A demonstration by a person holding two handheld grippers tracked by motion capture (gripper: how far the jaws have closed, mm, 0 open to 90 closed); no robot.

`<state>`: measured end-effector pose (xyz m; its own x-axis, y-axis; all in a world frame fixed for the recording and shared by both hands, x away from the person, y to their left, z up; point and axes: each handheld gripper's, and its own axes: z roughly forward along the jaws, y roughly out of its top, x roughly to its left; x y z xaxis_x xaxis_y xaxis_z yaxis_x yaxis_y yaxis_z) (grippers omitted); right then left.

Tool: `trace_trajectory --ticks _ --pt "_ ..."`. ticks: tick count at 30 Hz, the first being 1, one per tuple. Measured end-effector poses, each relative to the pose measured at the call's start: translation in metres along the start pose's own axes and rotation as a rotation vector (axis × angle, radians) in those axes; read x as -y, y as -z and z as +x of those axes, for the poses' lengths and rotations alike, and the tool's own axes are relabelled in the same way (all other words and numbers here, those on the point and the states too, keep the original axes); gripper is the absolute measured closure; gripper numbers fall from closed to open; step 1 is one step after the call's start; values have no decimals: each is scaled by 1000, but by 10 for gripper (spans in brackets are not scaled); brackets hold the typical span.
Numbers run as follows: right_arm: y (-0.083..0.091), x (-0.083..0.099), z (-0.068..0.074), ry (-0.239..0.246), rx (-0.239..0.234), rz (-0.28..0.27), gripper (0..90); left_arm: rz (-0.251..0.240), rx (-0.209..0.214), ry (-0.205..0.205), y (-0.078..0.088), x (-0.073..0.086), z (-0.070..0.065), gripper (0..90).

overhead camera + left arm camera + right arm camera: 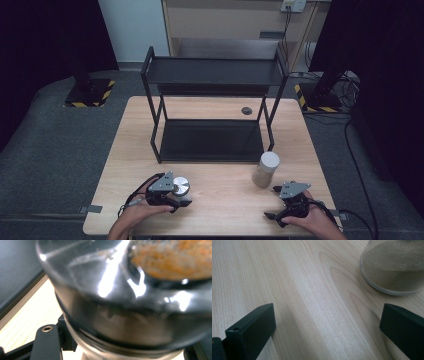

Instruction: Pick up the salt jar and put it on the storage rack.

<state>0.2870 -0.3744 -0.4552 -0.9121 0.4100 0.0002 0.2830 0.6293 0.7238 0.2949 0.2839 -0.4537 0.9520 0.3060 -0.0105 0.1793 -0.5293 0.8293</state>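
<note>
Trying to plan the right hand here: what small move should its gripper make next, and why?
Probably ease the right gripper forward toward the jar of brown powder. Its jaws stand wide apart over bare table, holding nothing, and the jar stands just ahead, off to one side. The left gripper already seems closed around the other jar.

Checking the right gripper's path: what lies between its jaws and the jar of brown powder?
Bare wooden table. In the right gripper view, the open right gripper faces the jar of brown powder with plain tabletop between.
</note>
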Motion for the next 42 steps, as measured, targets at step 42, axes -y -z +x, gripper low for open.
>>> trace_trajectory --ticks 42 --pt "0 0 0 -1 0 0 14 -1 68 -64 11 -60 5 298"
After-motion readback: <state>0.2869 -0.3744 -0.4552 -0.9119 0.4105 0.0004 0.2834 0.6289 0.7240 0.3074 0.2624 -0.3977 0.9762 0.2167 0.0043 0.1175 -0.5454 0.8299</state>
